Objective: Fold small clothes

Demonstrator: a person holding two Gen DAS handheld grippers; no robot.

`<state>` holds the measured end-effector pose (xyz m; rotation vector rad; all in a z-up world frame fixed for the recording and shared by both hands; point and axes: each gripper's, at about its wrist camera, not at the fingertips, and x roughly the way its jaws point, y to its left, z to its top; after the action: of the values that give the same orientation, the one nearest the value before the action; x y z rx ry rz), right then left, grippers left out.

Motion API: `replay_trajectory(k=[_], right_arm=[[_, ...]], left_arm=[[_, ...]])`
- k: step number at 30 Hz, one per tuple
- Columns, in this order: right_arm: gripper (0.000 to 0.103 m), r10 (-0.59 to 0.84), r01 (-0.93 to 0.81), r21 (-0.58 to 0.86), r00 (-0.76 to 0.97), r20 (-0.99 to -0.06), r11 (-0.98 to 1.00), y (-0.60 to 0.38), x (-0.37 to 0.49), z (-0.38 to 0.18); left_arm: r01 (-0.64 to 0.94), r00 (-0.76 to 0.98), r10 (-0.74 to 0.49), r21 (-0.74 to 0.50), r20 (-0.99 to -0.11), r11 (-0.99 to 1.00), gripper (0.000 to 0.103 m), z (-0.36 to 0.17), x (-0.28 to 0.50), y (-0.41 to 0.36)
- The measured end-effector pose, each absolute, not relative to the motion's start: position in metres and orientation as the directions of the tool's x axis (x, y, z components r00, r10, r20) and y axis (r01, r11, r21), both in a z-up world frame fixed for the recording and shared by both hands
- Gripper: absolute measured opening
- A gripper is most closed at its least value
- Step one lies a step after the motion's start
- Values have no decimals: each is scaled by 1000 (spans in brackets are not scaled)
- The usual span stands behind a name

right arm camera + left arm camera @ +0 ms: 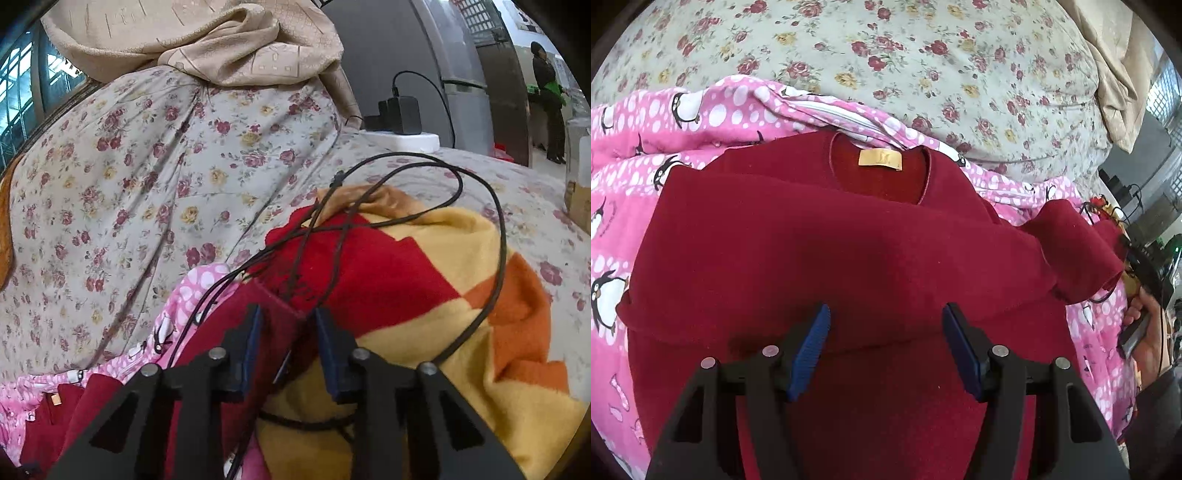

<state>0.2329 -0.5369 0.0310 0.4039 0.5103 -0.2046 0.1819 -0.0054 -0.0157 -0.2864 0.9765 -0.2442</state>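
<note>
A dark red sweater (pixel 831 251) lies front up on a pink penguin blanket (pixel 665 122), its yellow neck label (pixel 880 159) at the far side. My left gripper (pixel 886 312) hovers open over the sweater's lower body, with nothing between its blue pads. The sweater's right sleeve (pixel 1078 251) is lifted off the blanket toward the right gripper (pixel 1145 258), held by a hand (pixel 1145 328) at the frame's edge. In the right wrist view the right gripper (pixel 289 314) is shut on the sleeve end (pixel 277 299), which sticks up between the pads.
A floral sheet (pixel 923 55) covers the bed beyond. A yellow, red and orange blanket (pixel 443 258) lies under the right gripper, with black cables (pixel 495 221) looped across it. A charger (pixel 402 114) and beige cloth (pixel 221 37) sit farther back. A person (pixel 550 92) stands far right.
</note>
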Motion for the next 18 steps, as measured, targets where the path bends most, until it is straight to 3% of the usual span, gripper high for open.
replay_trajectory(k=[2, 7, 12, 16, 18], right_arm=[[8, -90, 274, 314, 865, -494, 909, -533, 229, 34], [7, -72, 190, 271, 918, -390, 944, -495, 209, 77], [7, 269, -148, 381, 919, -287, 913, -394, 195, 117], [7, 510, -367, 401, 786, -349, 840, -298, 207, 90], [7, 554, -415, 371, 685, -473, 831, -249, 216, 55]], left_arm=[[77, 540, -323, -337, -777, 938, 40, -15, 181, -7], [72, 546, -316, -332, -776, 940, 40, -13, 182, -4], [45, 563, -334, -376, -756, 925, 41, -9, 186, 8], [19, 591, -364, -439, -720, 898, 41, -4, 187, 26], [9, 588, -403, -493, -701, 870, 41, -4, 189, 34]])
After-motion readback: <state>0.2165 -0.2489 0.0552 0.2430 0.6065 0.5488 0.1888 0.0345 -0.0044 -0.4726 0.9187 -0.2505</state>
